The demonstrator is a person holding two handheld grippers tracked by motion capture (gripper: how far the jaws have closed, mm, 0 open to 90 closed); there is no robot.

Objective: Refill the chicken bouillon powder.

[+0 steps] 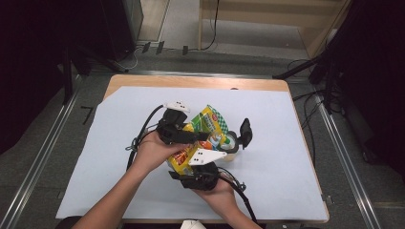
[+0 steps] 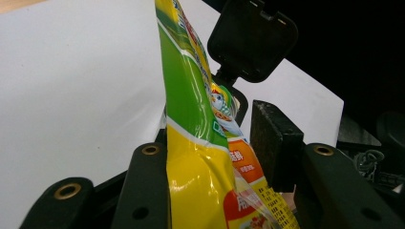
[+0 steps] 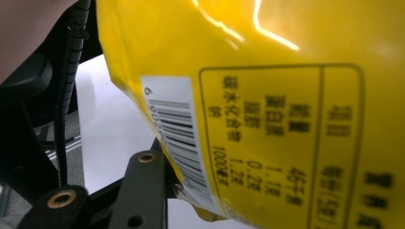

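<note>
snack bag (image 1: pixel 203 131), btwn claws, white mat (image 1: pixel 286 143)

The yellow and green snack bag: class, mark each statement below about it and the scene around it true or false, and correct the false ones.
1. The snack bag lies flat on the table, untouched. False: it is held up between the left gripper and the right gripper.
2. In the right gripper view a barcode shows on the bag. True.
3. A white sheet covers most of the wooden table. True.
4. In the left gripper view the bag stands outside the two jaws. False: it passes between them, against the left one.
5. The bag is blue and red. False: mainly yellow and green.
</note>
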